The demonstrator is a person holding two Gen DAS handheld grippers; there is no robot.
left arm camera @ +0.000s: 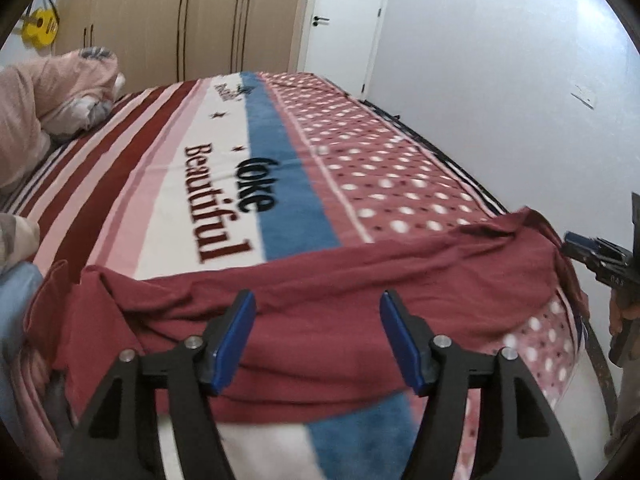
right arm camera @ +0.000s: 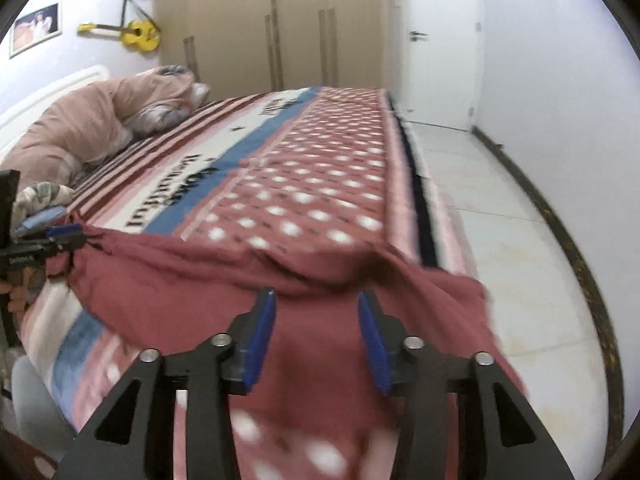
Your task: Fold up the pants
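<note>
Dark red pants [left arm camera: 320, 280] lie spread crosswise over the near end of the bed, and they also show in the right wrist view [right arm camera: 208, 280]. My left gripper [left arm camera: 318, 308] is open, its blue pads just above the pants' near edge, holding nothing. My right gripper [right arm camera: 316, 304] is open over the pants near their right end, where the cloth hangs off the bed corner. Each gripper shows in the other's view, the right one [left arm camera: 576, 244] at the pants' right end and the left one [right arm camera: 66, 234] at their left end, too edge-on there to read.
The bed carries a striped and dotted blanket [left arm camera: 224, 184] with lettering. A pink duvet [right arm camera: 92, 128] is heaped at the head end. Tiled floor [right arm camera: 500, 240] runs along the bed's right side beside a white wall. Wardrobes [right arm camera: 280, 28] and a door [right arm camera: 436, 48] stand at the far end.
</note>
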